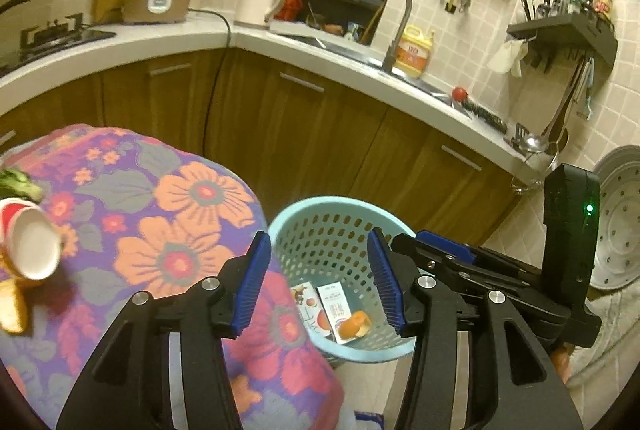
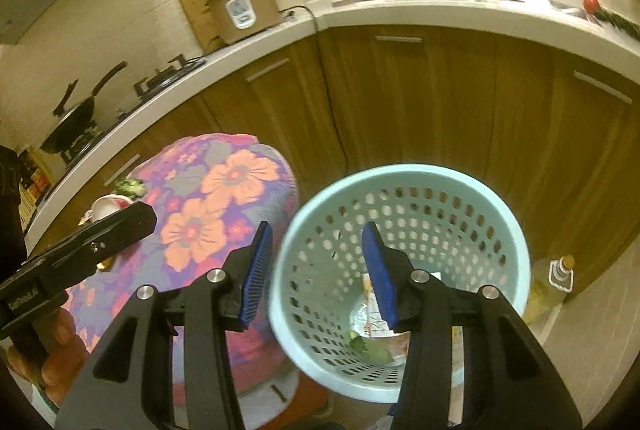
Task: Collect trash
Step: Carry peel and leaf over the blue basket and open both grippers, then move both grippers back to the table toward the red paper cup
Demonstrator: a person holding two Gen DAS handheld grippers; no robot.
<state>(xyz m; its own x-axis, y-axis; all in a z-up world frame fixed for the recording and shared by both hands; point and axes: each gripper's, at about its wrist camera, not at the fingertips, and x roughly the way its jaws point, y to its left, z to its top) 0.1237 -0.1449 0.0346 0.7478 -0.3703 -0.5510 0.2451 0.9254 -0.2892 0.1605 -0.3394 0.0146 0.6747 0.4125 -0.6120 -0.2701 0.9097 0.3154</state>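
We see trash already lying in the pale blue perforated plastic basket (image 1: 340, 226): 2 small printed cartons (image 1: 320, 304) and a curl of orange peel (image 1: 357, 323) on its floor, with green leaf scraps (image 2: 366, 346) showing in the right wrist view. The basket stands on the floor just beside the round table under its flowered purple-and-orange cloth (image 1: 172, 230).

More trash waits on that cloth: a tipped red-and-white paper cup (image 1: 30, 238), a green vegetable scrap (image 1: 22, 182) and a yellow peel (image 1: 14, 306).

Our left gripper (image 1: 318, 280) and right gripper (image 2: 316, 270) both hang above the basket mouth, jaws moderately apart with nothing between them.

We judge a drop finished; next we must swing back left to the cup, well apart from both grippers.
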